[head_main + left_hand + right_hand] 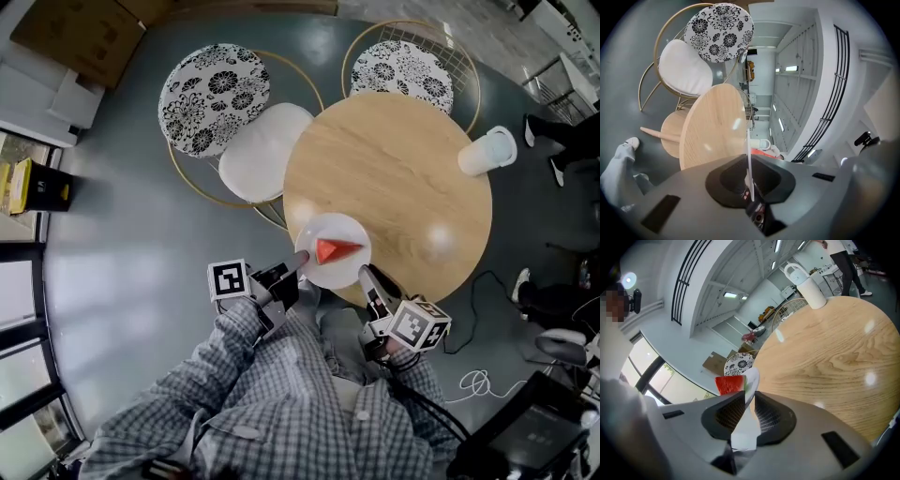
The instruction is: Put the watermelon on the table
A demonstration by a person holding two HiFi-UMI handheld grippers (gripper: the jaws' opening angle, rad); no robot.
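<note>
The left gripper (298, 259) and the right gripper (367, 275) were each pinched on opposite rims of a white plate (314, 270). The watermelon slice (335, 249) lay on it, over the near edge of the round wooden table (403, 178). If one side were lowered faster, the plate could be tilted and the slice slid off. The white jug (487, 150) beyond was well apart.

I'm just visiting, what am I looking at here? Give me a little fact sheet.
Carried: red watermelon wedge on white round plate
Left gripper: shut on plate's rim
Right gripper: shut on opposite rim
Place: over near edge of round wooden table; contact unclear
Also on table: white jug
</note>
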